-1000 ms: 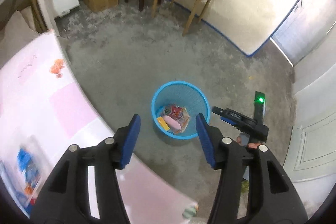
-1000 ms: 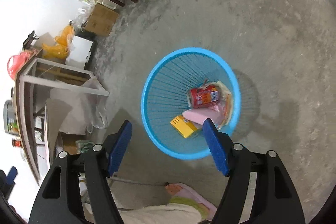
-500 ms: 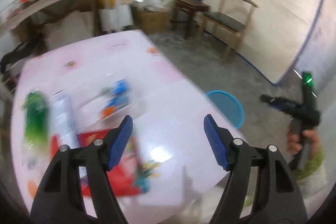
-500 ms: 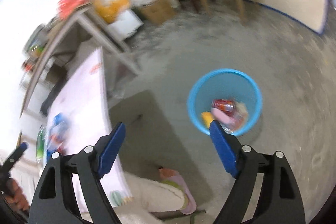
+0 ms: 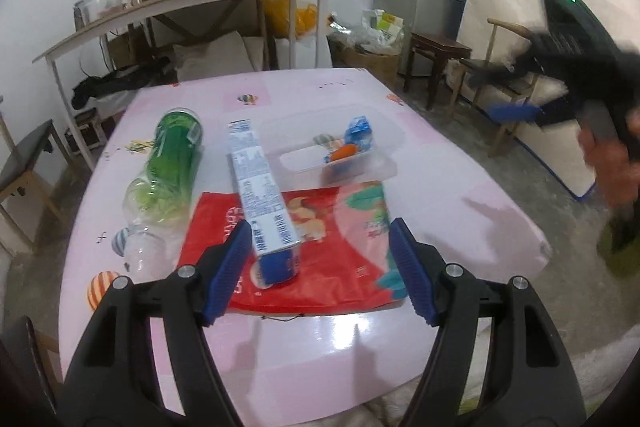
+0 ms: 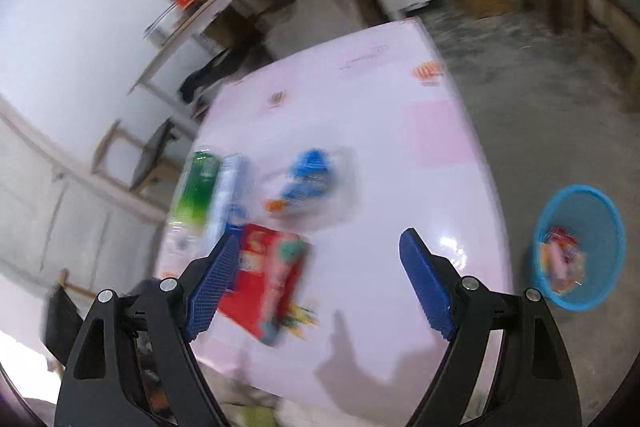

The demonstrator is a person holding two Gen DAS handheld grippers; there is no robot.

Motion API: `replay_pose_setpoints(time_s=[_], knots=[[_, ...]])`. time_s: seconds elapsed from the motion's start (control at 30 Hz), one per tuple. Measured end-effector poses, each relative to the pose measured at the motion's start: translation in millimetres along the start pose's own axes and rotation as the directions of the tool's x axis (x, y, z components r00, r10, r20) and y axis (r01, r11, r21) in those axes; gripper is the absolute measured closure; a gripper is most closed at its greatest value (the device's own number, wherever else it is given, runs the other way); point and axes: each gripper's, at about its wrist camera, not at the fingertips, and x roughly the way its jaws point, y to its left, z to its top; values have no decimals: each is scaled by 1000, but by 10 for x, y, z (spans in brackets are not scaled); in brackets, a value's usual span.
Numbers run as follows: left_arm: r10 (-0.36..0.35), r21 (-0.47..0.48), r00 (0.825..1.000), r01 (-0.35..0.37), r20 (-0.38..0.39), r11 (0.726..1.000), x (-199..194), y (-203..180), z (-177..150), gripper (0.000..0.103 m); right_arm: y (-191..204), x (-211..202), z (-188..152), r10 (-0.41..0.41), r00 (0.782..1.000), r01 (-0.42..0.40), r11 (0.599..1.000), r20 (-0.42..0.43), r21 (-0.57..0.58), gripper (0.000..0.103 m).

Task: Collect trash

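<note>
The left gripper (image 5: 320, 267) hangs over the near edge of the pink table (image 5: 460, 195). Its two blue pads stand wide apart and hold nothing. The near end of a long blue and white cardboard box (image 5: 260, 183) shows between them, but the pads do not touch it. That box lies on top of a flat red shiny snack bag (image 5: 328, 259), near the middle of the near edge.

The right gripper (image 6: 320, 283) is also spread wide and empty. It is up over the near right part of the table, and its picture is blurry.

More trash is on the table. A clear plastic bottle with a green label (image 5: 168, 163) lies on its side toward the left edge. A clear plastic tray with blue and orange bits in it (image 5: 340, 151) sits past the red bag, closer to the right edge. The far half of the table has no trash on it.

The round blue mesh bin (image 6: 580, 247) stands on the grey floor, off the right edge of the table. It already has some wrappers inside.

I think the next job is to grab one more piece. Here is what could go wrong. The long box rests loosely on the slippery bag, so a bump could push it away or make it slide. The bag is flat and thin, so the pads may slip over it. The bottle is round and could roll off the left edge if poked.
</note>
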Motion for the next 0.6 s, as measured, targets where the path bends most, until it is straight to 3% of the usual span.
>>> replay_pose_setpoints(time_s=[0.13,0.3,0.47,0.6], knots=[[8,-21,1000,-8,23,1000,-27,92,-79,36,343,336,269,-21,998,17,998,-64,-62,23],[0,-73,1000,2,25,997,15,265,-108,36,616,746,363,-59,983,35,990,-176,-140,34],[-22,-76,999,24,31,997,54,316,-136,37,658,1111,345,-158,942,114,981,-298,-158,47],[-37,-71,999,39,28,997,90,333,-164,37,601,1296,386,-214,914,165,972,-346,-165,49]])
